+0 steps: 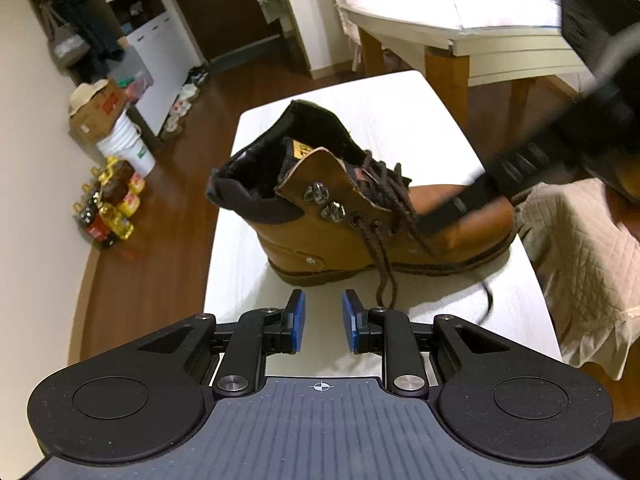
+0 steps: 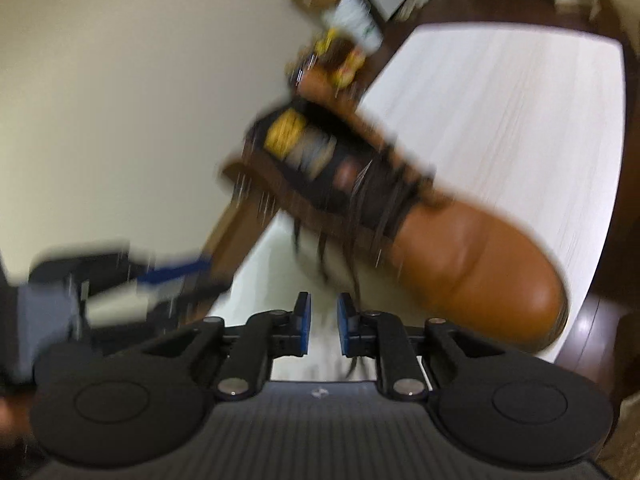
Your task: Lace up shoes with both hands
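Tan leather lace-up boot (image 1: 360, 216) lying heel-left, toe-right across the white counter (image 1: 420, 120), long axis crosswise to the left gripper (image 1: 323, 318). Dark brown braided lace (image 1: 386, 264) trailing down off the eyelets, its loose end just ahead and right of the left fingers (image 1: 297, 316), which stand parted with nothing between them. Right gripper (image 2: 323, 324) over the toe side (view badly blurred), fingers parted too, a lace strand beside one pad but not pinched. Left hand likely nearer the hanging end.
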Demonstrator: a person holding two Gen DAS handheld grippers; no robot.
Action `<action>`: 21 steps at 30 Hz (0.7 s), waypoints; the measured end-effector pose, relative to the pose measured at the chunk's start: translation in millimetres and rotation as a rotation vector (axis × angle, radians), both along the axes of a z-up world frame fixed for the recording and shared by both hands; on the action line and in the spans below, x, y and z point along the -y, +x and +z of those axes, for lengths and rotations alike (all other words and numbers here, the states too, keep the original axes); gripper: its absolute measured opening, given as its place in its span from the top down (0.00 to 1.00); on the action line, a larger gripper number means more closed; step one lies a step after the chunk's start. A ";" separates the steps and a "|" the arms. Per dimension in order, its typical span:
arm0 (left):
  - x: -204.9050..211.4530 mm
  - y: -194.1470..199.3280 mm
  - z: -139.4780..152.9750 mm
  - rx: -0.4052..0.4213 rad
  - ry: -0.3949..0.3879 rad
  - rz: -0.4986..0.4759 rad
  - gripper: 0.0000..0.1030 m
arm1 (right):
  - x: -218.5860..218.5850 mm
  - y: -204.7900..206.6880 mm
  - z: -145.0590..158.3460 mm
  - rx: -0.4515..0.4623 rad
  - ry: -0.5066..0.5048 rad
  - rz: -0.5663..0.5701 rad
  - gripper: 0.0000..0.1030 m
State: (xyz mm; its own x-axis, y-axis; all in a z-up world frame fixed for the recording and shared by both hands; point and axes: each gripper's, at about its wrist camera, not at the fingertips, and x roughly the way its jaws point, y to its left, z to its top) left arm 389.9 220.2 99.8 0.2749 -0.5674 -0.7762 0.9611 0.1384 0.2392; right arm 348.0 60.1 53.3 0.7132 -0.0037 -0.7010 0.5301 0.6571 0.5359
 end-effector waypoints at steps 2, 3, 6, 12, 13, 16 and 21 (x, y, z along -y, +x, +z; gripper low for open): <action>-1.8 -2.1 -2.6 -0.001 0.009 -0.001 0.77 | 9.5 4.0 -3.2 0.017 0.000 -0.041 0.83; -2.1 -2.6 -3.7 -0.002 0.014 0.000 0.77 | 7.1 0.4 -3.6 0.019 -0.007 -0.046 0.84; -3.5 -3.8 -5.3 -0.002 0.020 0.004 0.77 | 1.3 -0.4 -12.6 0.002 -0.020 -0.042 0.84; -3.9 -4.9 -9.1 -0.008 0.029 0.013 0.77 | -15.7 -9.8 -14.8 -0.032 -0.108 -0.024 0.84; -3.4 -5.5 -9.8 -0.008 0.031 0.012 0.77 | -18.2 -8.8 -14.2 -0.039 -0.138 -0.013 0.84; -1.6 -8.2 -9.5 -0.006 0.032 0.007 0.77 | -27.0 -4.9 -9.6 -0.058 -0.224 0.027 0.84; -0.6 -8.7 1.3 -0.002 0.015 -0.021 0.77 | -46.2 11.1 -4.4 -0.099 -0.402 0.115 0.93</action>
